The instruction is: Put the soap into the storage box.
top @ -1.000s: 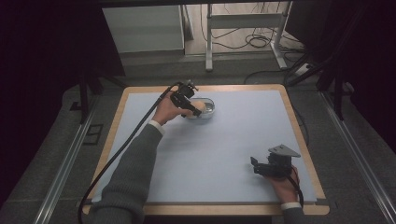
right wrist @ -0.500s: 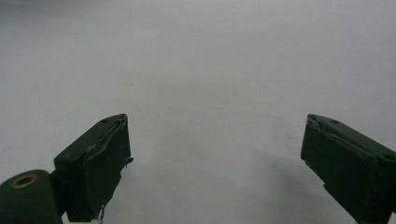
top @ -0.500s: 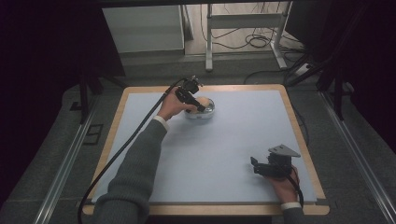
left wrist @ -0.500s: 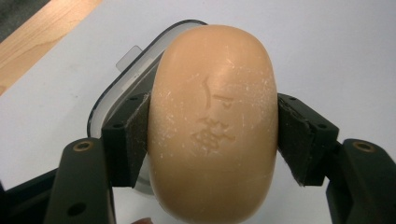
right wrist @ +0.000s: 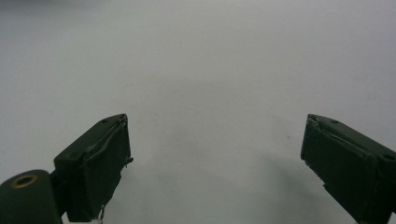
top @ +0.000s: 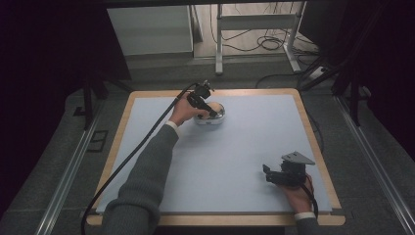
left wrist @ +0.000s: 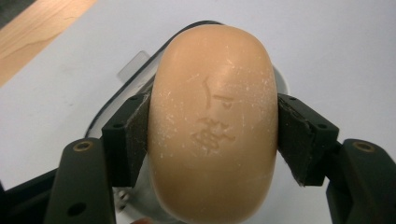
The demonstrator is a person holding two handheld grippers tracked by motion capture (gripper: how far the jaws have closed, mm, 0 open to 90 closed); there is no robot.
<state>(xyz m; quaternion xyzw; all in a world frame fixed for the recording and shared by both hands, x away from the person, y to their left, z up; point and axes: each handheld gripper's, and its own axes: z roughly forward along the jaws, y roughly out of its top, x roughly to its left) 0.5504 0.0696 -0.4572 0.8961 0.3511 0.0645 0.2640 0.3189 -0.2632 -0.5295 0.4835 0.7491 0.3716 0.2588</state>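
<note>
Near the far edge of the tabletop (top: 244, 147), the left gripper (left wrist: 212, 135) squeezes the tan oval soap bar (left wrist: 212, 126) over its clear dish (top: 210, 119), ready to lift gently.

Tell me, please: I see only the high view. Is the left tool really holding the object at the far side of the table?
Observer: Yes. In the left gripper view, the left tool is shut on a peach-coloured oval soap bar, pads on both its sides.
Operator: What lies under it?
Observer: A shallow clear plastic soap dish on the pale blue table mat.
Operator: And the right tool?
Observer: In the right gripper view, the right tool is open, nothing between its jaws.
</note>
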